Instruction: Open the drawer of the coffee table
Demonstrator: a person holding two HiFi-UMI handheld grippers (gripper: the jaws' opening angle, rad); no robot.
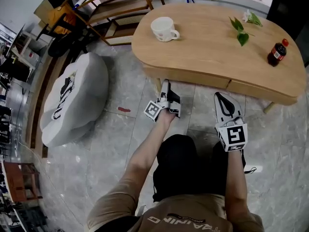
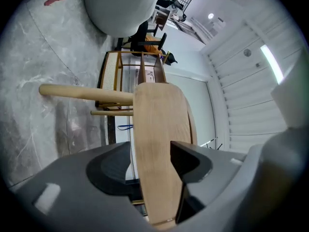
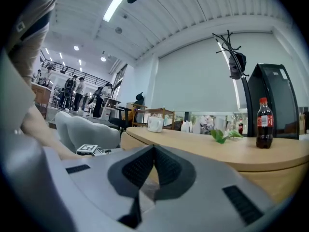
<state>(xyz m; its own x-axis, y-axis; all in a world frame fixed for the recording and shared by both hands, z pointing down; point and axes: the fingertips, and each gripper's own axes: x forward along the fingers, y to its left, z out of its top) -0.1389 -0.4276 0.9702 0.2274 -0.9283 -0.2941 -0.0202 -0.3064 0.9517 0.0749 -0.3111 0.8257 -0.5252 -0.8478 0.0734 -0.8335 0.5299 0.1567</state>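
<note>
- Starting at 6 o'clock in the head view: the person (image 1: 186, 178) sits low in black trousers, with both forearms stretched toward 12.
- At 1 o'clock from the knees is the right gripper (image 1: 220, 98), short of the table. In its own view (image 3: 153, 151) the tips meet. The jaws are together with nothing between them.
- At 12 o'clock from the knees, the left gripper (image 1: 166, 85) is rolled onto its side, its nose at the table's front. In its own view (image 2: 152, 161) the jaws stand wide apart with the table's wooden front edge between them. There is a clear gap on one side. The other pad is just beside the wood, and I cannot tell whether it touches.
- The drawer front (image 1: 193, 76) runs under the near rim of the top, flush with the panel beside it, so it is shut.
- The coffee table (image 1: 207, 47) is a rounded pale-wood top on a round wooden leg (image 2: 87, 93).
- On top, a white mug (image 1: 164, 29) sits at 11 o'clock, a leafy sprig (image 1: 241, 30) at 1, and a cola bottle (image 1: 277, 52) at 2.
- At 9 o'clock a grey beanbag (image 1: 75, 98) lies on the marble floor (image 1: 120, 144), with a red mark (image 1: 124, 109) between it and the table.
- Far off at 11 o'clock stands a wooden chair frame (image 1: 116, 4).
</note>
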